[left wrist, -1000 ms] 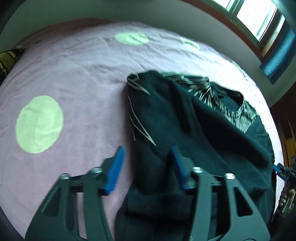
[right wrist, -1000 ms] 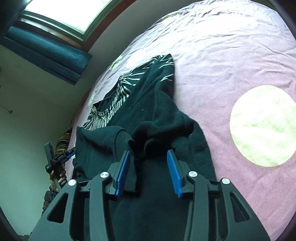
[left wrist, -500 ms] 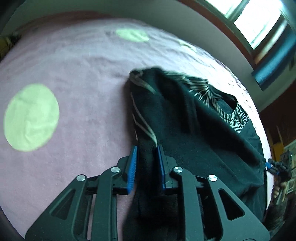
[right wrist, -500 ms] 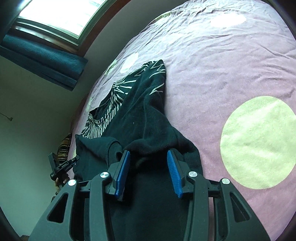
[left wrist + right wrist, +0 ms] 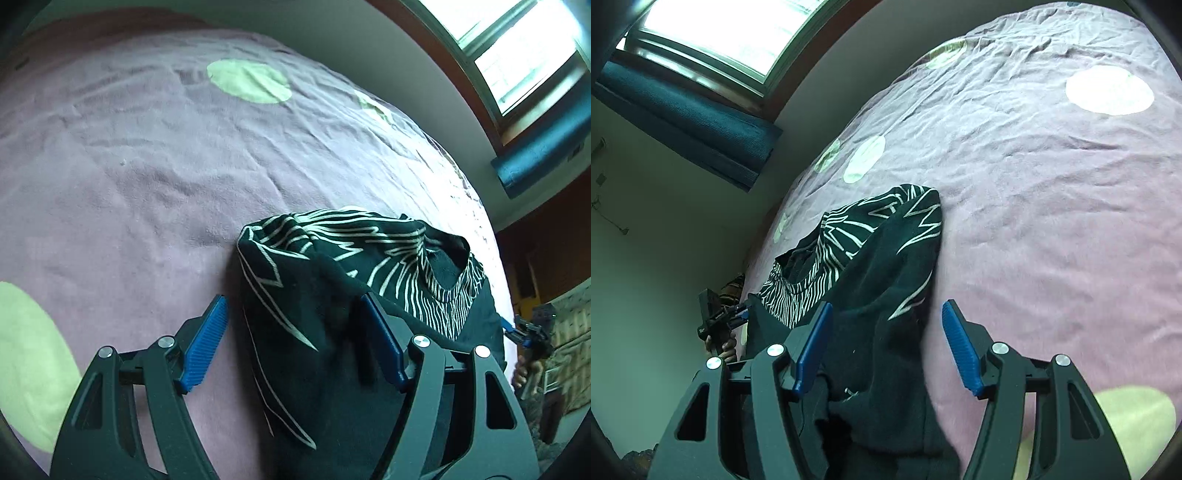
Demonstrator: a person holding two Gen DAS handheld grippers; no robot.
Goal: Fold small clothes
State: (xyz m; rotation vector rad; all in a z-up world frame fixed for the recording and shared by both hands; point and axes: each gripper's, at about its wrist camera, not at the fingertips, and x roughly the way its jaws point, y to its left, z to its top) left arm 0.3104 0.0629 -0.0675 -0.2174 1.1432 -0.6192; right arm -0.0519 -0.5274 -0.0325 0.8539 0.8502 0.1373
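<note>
The step in hand looks like the letting-go at the end of a fold: the black garment [image 5: 332, 332] with its white zigzag lines lies bunched on the pink spotted bedcover [image 5: 147, 166], doubled over on itself so that the patterned side shows at the far end and the plain dark side lies nearer the cameras.

The left gripper [image 5: 295, 343] has just been opening; its jaws stand spread, the left blue pad clear of the cloth over bare bedcover, the right pad lying against or just over the dark fabric — it presses nothing, though cloth lies between the two. The right gripper [image 5: 886, 347] has likewise just been opening; its jaws are spread to either side of the garment's near edge, the right pad over the bedcover, the left pad at the fabric's flank, and no pinch is visible. In each wrist view the other gripper shows small at the edge, held in a hand [image 5: 724, 343] beside the garment's far side.

As a judgement, the fold is only partly made: the cloth sits humped and creased rather than flat. The next move calls for drawing both grippers back without dragging the loose edge; then choosing fresh hold points — probably the two corners of one side — and closing on a single layer, not the whole bundle; the soft knit will likely slump if lifted from one point only.
</note>
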